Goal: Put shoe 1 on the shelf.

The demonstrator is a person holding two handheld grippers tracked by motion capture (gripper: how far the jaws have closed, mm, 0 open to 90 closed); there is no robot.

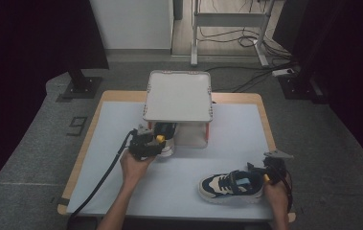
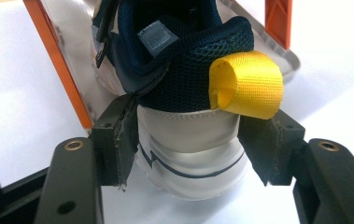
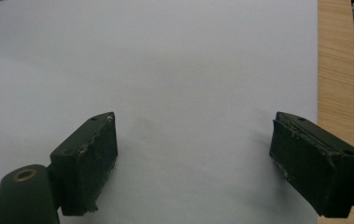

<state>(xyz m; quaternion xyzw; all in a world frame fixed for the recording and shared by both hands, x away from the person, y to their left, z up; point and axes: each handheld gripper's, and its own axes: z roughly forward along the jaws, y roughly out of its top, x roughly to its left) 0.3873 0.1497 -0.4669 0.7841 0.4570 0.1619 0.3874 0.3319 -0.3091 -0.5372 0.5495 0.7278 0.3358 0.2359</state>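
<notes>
A navy, white and cream sneaker (image 1: 166, 143) lies with its toe under a small rack (image 1: 179, 96), heel toward me. My left gripper (image 1: 158, 142) is shut on its heel. In the left gripper view both black pads press the white heel of the sneaker (image 2: 188, 135) from the sides, just below the yellow pull loop (image 2: 247, 84); the left gripper (image 2: 188, 142) rests low on the white sheet. A second matching sneaker (image 1: 229, 186) lies on its sole at the front right, toe to the left. My right gripper (image 1: 269, 169) sits by its heel, and the right gripper (image 3: 193, 154) stands open over bare sheet.
The rack has a white top and orange legs (image 2: 55, 65), and stands mid-table at the back. A white sheet (image 1: 236, 139) covers the wooden table (image 3: 340, 70), whose right edge runs close to the right gripper. Black stands and cables are on the floor beyond.
</notes>
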